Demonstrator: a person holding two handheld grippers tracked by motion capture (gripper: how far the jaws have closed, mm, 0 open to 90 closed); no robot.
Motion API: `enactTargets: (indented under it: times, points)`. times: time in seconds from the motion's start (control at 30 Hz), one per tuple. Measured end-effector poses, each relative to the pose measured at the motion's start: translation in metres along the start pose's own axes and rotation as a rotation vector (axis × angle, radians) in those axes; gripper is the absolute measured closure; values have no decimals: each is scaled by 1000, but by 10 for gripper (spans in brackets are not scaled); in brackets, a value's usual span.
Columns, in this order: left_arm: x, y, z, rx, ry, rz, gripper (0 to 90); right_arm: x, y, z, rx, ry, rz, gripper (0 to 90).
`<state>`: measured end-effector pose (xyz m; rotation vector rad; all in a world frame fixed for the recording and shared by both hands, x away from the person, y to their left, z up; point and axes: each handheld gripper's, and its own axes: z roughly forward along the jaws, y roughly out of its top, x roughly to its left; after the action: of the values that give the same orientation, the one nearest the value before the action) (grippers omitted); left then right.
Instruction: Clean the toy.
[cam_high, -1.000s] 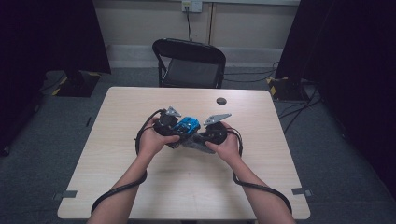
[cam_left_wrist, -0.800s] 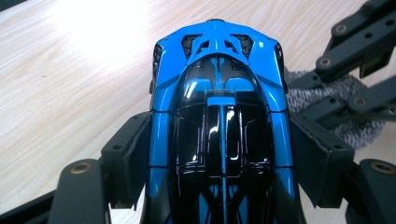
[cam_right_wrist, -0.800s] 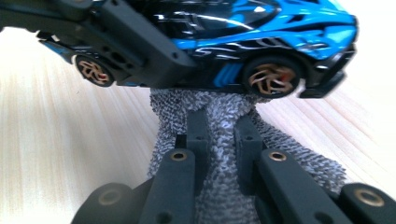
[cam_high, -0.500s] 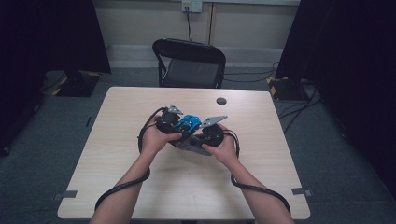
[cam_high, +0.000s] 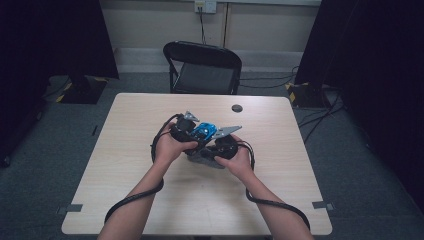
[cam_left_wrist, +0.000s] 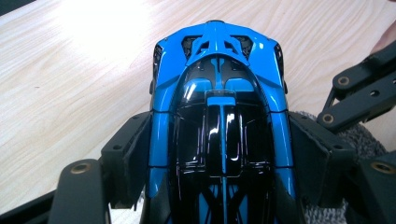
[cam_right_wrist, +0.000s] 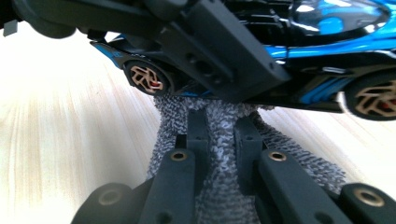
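A blue and black toy car (cam_left_wrist: 219, 116) is clamped by its two sides in my left gripper (cam_left_wrist: 219, 154), held just above the wooden table (cam_high: 150, 200). In the high view the toy car (cam_high: 204, 131) sits between both hands at the table's middle. My right gripper (cam_right_wrist: 223, 135) is shut on a grey cloth (cam_right_wrist: 219, 186), which is pressed up against the car's underside near a bronze-spoked wheel (cam_right_wrist: 144, 77). The grey cloth (cam_high: 202, 157) bunches under the right hand in the high view, and the cloth (cam_left_wrist: 359, 140) also peeks out beside the left gripper's jaw.
A small dark round object (cam_high: 237, 108) lies on the table toward the far right. A black folding chair (cam_high: 202, 67) stands behind the far edge. Black cables (cam_high: 135, 197) trail from both grippers toward the near edge.
Both hands stay close together at the table's middle; the right hand with the cloth has shifted slightly under the car. Holds are unchanged.
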<state>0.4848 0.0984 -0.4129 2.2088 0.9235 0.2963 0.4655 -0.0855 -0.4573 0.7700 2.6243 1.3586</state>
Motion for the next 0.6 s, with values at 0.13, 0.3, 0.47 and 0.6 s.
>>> enactTargets:
  times: [0.13, 0.3, 0.47, 0.6]
  points:
    - [-1, 1, 1, -6, -3, -1, 282, 0, -1, 1, -9, 7, 15, 810]
    - [-3, 3, 0, -13, 0, -2, 282, 0, -3, 2, -19, 8, 31, 810]
    - [-2, 3, -2, -10, 13, 8, 282, -1, -3, 2, -16, 1, 30, 811]
    - [-1, 3, -5, -15, 14, 12, 282, -2, -4, 1, -8, -5, 31, 810]
